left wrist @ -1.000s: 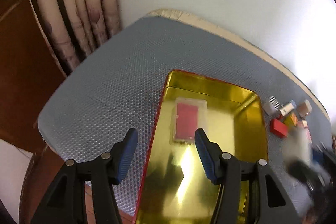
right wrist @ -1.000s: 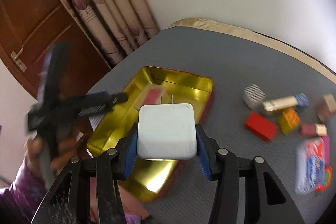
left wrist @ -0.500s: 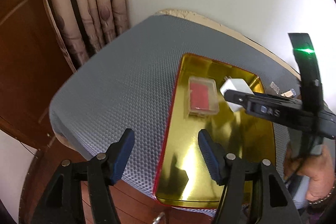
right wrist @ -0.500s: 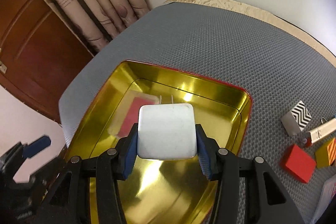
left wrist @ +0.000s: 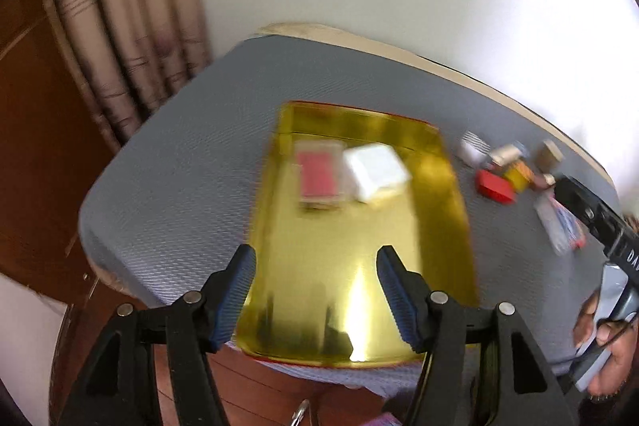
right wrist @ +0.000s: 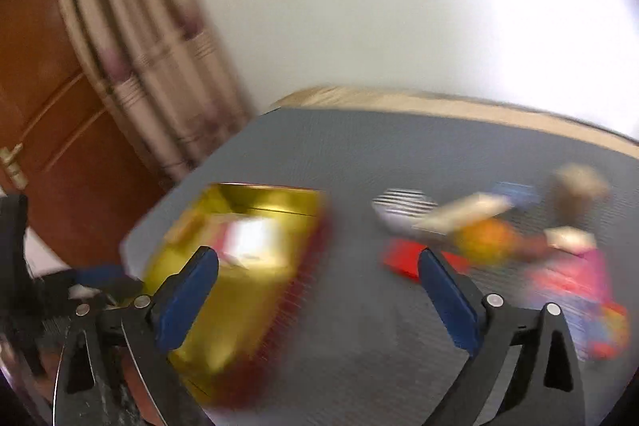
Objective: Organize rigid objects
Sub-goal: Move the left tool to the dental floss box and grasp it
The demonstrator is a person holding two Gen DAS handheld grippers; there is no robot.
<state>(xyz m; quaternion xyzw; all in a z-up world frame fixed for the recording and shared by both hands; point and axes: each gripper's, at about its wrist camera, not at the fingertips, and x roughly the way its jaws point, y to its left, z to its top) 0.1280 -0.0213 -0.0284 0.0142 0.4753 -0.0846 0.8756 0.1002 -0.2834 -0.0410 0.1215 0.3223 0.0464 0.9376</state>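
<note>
A gold tin tray (left wrist: pixel 439 210) with a red rim lies on the grey mat. Inside it are a clear case with a red card (left wrist: pixel 319 174) and a white charger block (left wrist: pixel 377 170) beside it. My left gripper (left wrist: pixel 315 290) is open and empty above the tray's near end. My right gripper (right wrist: pixel 315 298) is open wide and empty, over the mat between the tray (right wrist: pixel 239 306) and a blurred cluster of small items: a red block (right wrist: pixel 403 260), a striped box (right wrist: pixel 403 210), a yellow block (right wrist: pixel 487 238). The cluster also shows in the left wrist view (left wrist: pixel 495 184).
A colourful packet (right wrist: pixel 575 290) lies at the mat's right. The grey mat (left wrist: pixel 179 178) covers a table whose near edge is close below the tray. Curtains (left wrist: pixel 120 38) and a brown wooden door (right wrist: pixel 40 106) stand at the left. A white wall is behind.
My right gripper has opened and let go of the white charger block into the tray, then pulled back and swung right. The left gripper shifted slightly; both views are motion-blurred.
</note>
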